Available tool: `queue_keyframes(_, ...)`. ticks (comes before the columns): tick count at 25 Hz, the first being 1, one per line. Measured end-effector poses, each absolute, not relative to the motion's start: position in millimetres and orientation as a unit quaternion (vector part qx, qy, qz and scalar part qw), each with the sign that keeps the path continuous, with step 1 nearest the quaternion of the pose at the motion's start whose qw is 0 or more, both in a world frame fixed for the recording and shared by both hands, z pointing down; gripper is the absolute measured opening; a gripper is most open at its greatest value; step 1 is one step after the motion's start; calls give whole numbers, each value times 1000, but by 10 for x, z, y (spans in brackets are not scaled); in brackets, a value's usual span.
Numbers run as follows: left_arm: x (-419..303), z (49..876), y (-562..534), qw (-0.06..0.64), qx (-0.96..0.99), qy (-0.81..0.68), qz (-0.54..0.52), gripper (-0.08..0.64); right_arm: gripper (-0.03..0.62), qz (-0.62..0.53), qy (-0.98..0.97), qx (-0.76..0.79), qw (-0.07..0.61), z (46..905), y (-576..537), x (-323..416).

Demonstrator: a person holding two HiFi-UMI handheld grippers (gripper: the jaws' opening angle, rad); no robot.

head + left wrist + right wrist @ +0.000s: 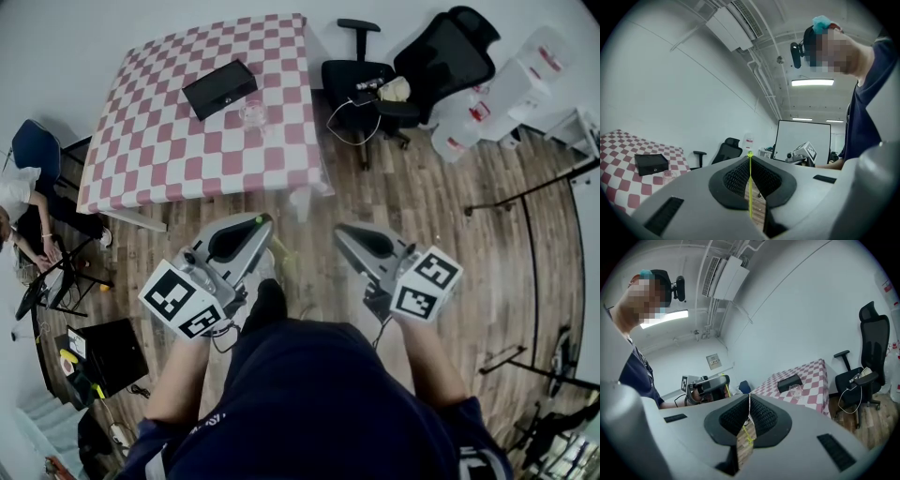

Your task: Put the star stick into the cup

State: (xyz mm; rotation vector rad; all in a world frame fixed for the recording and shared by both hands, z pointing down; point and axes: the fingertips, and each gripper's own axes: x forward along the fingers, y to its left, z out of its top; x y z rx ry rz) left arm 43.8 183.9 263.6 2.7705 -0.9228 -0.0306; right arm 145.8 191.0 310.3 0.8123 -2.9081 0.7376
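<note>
In the head view both grippers hover over the wooden floor, short of the checked table (187, 155). A clear glass cup (253, 114) stands on the table beside a black box (219, 88). My left gripper (265, 225) is shut on a thin yellow-green star stick (279, 251). In the left gripper view the stick (750, 187) runs straight down the seam between the closed pads, with its small green tip above them. The cup (669, 176) is far off to the left. My right gripper (342, 232) is shut, with nothing between its pads (761, 416). From there the cup (795, 390) is on the table ahead.
Two black office chairs (375, 84) stand right of the table, with white containers (487, 98) beyond them. A seated person (23, 220) and floor clutter are at the left. Black stand legs (525, 281) cross the floor on the right. My own legs fill the bottom of the head view.
</note>
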Motion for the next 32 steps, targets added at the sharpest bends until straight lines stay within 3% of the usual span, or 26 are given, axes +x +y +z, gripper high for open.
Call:
queue_keyframes(19, -582, 3062, -232, 162, 944, -288, -5, 34, 18, 301, -899, 315, 45, 3499, 89, 564)
queue_keyframes(32, -873, 2904, -1332, 127, 959, -255, 1, 34, 18, 312, -881, 352, 45, 3491, -609, 276)
